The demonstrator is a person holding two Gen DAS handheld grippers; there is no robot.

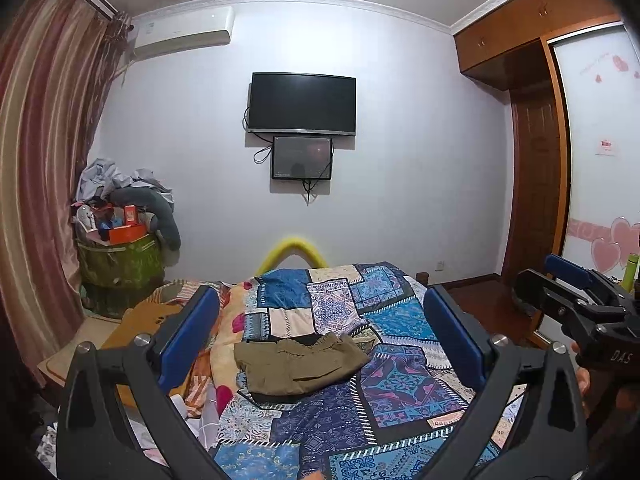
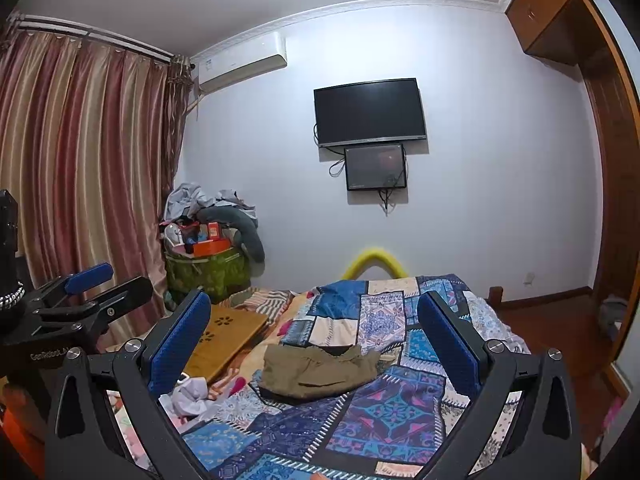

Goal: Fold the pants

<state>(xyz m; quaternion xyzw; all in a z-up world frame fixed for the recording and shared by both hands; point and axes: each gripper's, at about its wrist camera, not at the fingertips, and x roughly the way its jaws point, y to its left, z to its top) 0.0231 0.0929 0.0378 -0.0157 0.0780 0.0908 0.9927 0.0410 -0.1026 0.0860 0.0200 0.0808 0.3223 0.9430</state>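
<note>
Left wrist view: left gripper (image 1: 320, 320) held above the bed, blue-padded fingers (image 1: 188, 332) spread wide apart, nothing between them. Framed in that gap, olive-green pants (image 1: 298, 366) lying folded into a compact bundle on the blue patchwork quilt (image 1: 392, 384), waistband side toward the far wall, well apart from both pads. At the right edge, right gripper (image 1: 568, 280) seen side-on, also raised off the bed, pads parted, empty; part of a hand (image 1: 582, 376) visible behind its black body.

Right wrist view: right gripper (image 2: 314, 330) likewise hovering, blue fingers (image 2: 448, 344) wide apart, holding nothing, the same pants (image 2: 320, 372) resting on the quilt (image 2: 384, 412) between and beyond them, touched by neither. Left gripper (image 2: 100, 280) at the left edge, off the bed, pads parted.

On the bed's left side, a wooden lap tray (image 2: 224, 336) with flower-shaped cutouts, crumpled white cloth (image 2: 188, 394) just beside it. Beyond the foot of the bed, a yellow foam arch (image 2: 376, 260). On the far wall, a dark television (image 2: 370, 112) with a smaller screen (image 2: 376, 166) mounted directly below, an air conditioner (image 2: 244, 64) up near the ceiling. Striped curtains (image 2: 80, 152) at left, a heaped green basket (image 2: 208, 268) in the corner near them, a wooden wardrobe (image 1: 508, 32) at right.
</note>
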